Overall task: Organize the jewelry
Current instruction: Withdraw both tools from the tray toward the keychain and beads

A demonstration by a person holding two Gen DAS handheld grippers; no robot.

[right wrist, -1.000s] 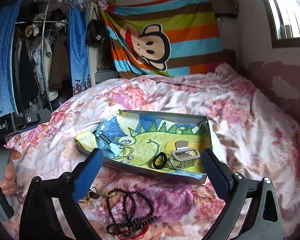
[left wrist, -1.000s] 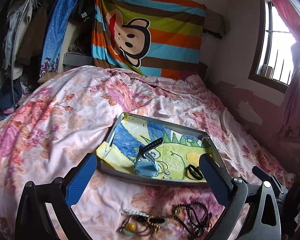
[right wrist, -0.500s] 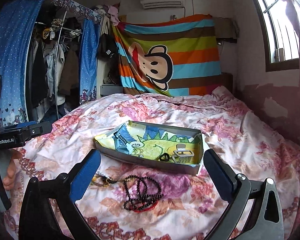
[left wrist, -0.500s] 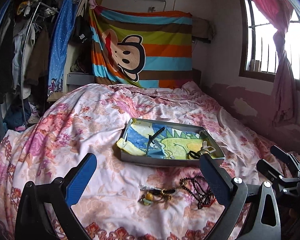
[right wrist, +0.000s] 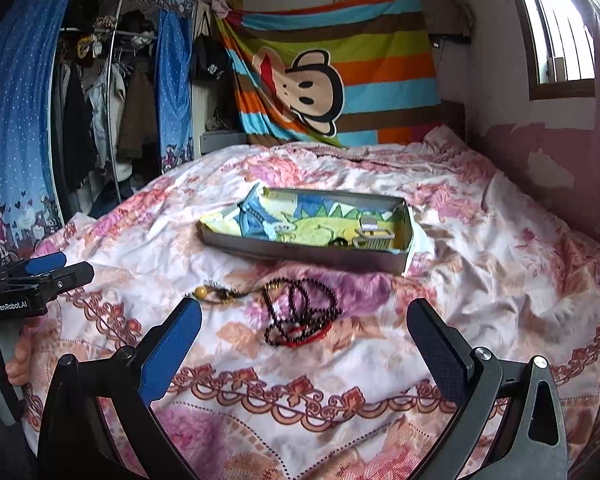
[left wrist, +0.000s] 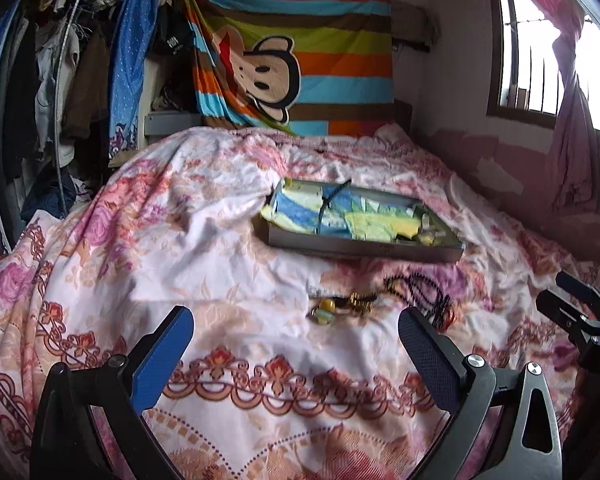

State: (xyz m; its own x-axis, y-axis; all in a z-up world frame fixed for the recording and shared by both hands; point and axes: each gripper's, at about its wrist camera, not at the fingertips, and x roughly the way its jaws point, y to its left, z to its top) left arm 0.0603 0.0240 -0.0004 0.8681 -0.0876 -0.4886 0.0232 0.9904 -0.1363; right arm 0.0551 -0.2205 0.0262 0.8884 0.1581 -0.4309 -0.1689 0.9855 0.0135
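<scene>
We hold both grippers low above the near end of the bed, and neither carries anything: the left gripper (left wrist: pixel 296 334) has its blue-padded fingers spread wide over bare floral bedspread (left wrist: pixel 204 256), and the right gripper (right wrist: pixel 304 326) is spread just as wide. Just beyond the right gripper's fingers lies a tangle of dark beaded necklace (right wrist: pixel 300 312) with a red strand at its near edge, resting on the bedspread. To its left, close beside it, sits a smaller piece with a yellow bead and gold bits (right wrist: pixel 216 295); from the left wrist view this same piece (left wrist: pixel 338 306) lies ahead between the fingers. Farther back, well apart from both grippers, a shallow grey metal tray (right wrist: pixel 300 250) rests on the bed, lined with a blue, green and yellow dinosaur drawing. Inside it we see a blue watch strap (right wrist: pixel 256 220) at the left and a pale hair claw (right wrist: pixel 374 234) near the right end. A striped monkey blanket (right wrist: pixel 332 68) hangs on the far wall.
</scene>
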